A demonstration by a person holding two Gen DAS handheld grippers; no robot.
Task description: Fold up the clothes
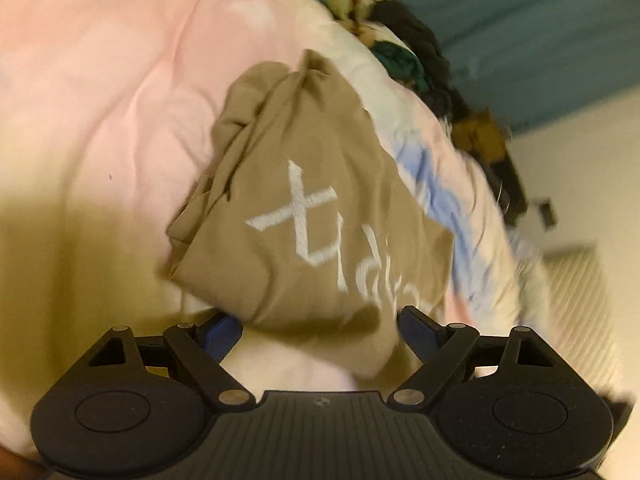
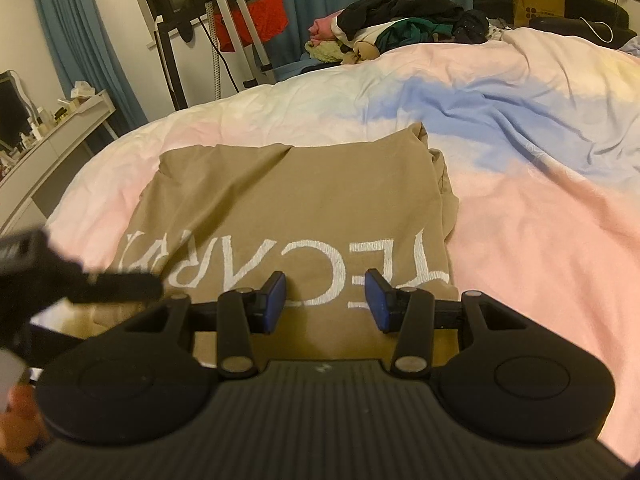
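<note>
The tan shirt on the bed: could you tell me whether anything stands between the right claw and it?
Nothing visible does. The right claw hangs open directly over the tan shirt, with only air between.

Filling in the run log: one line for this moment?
task: fold clothes | tan shirt folded on bedspread | left gripper open | right gripper open | nothing gripped

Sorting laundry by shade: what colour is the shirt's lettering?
White lettering on the tan shirt, clearest in the right wrist view.
</note>
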